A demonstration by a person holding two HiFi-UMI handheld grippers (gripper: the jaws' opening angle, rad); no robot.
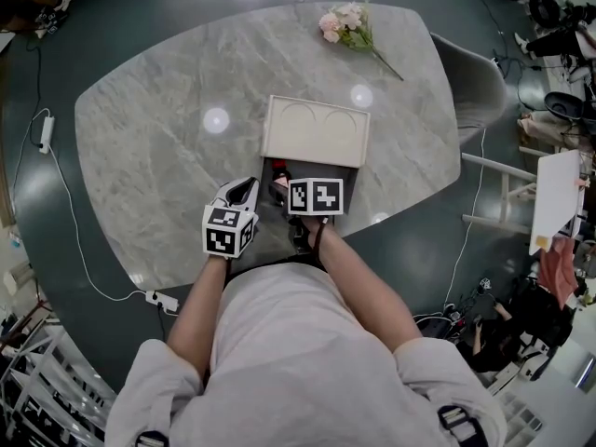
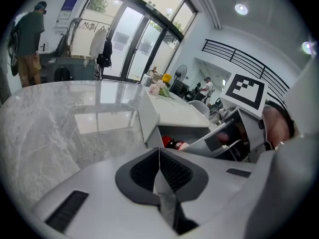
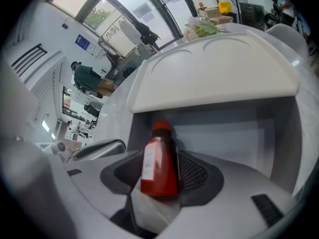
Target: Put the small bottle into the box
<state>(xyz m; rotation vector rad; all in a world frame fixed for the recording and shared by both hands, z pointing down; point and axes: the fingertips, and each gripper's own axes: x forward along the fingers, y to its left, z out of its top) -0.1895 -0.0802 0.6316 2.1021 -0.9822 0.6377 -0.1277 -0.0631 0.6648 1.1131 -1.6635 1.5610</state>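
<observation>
A small bottle [image 3: 159, 158] of red liquid, with a red cap and a white label, stands upright between the jaws of my right gripper [image 3: 162, 177], which is shut on it. Just ahead of it is the white box [image 3: 219, 68], its lid raised and its grey inside open toward the bottle. In the head view the box [image 1: 315, 130] sits mid-table, with the right gripper [image 1: 282, 185] at its near opening. My left gripper [image 1: 250, 188] is beside it on the left. Its jaws [image 2: 159, 169] are shut on nothing, and the bottle [image 2: 172, 143] shows beyond them.
A bunch of pink flowers [image 1: 346, 24] lies at the far side of the marble table [image 1: 149, 138]. A grey chair [image 1: 475, 82] stands at the right, and a power strip [image 1: 163, 299] lies on the floor at the near left. A person [image 2: 27, 39] stands far off.
</observation>
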